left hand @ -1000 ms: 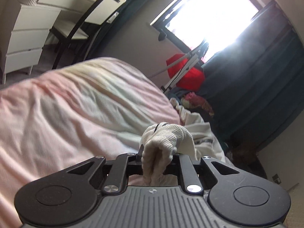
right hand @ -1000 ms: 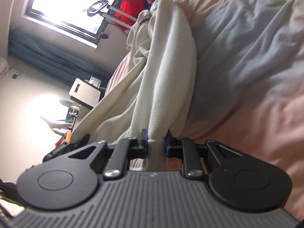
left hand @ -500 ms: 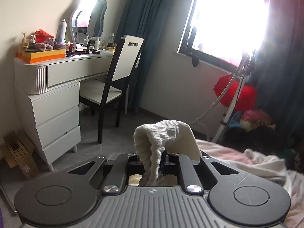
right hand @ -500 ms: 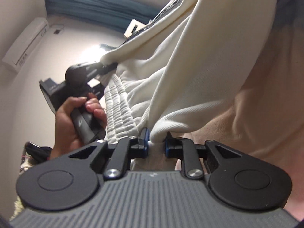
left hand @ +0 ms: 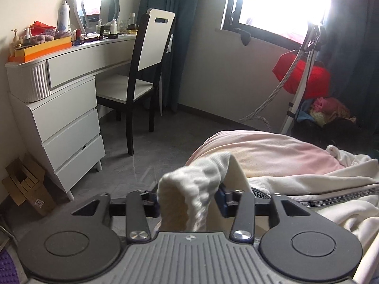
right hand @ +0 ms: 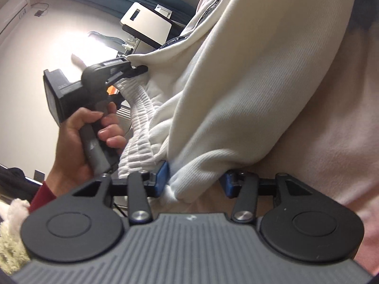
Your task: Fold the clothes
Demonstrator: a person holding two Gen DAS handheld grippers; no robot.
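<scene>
A cream garment with a ribbed elastic waistband [left hand: 196,184] lies on a pink bed sheet [left hand: 265,149]. My left gripper [left hand: 188,203] has its jaws spread, with the bunched waistband lying loosely between them. In the right wrist view the garment [right hand: 248,82] drapes over the sheet. My right gripper [right hand: 194,182] has its jaws apart too, with a fold of cloth resting between them. The left gripper [right hand: 132,68] also shows there, held by a hand, at the waistband's far end.
A white dresser [left hand: 59,108] with toiletries and a black and white chair [left hand: 144,71] stand on the left across a grey floor. A red bag [left hand: 303,75] and a clothes pile [left hand: 329,111] sit below the window. A cardboard box [left hand: 26,189] is at the dresser's foot.
Both grippers have opened their jaws and loosened their pinch on the garment. The left gripper has dropped lower over the bed edge.
</scene>
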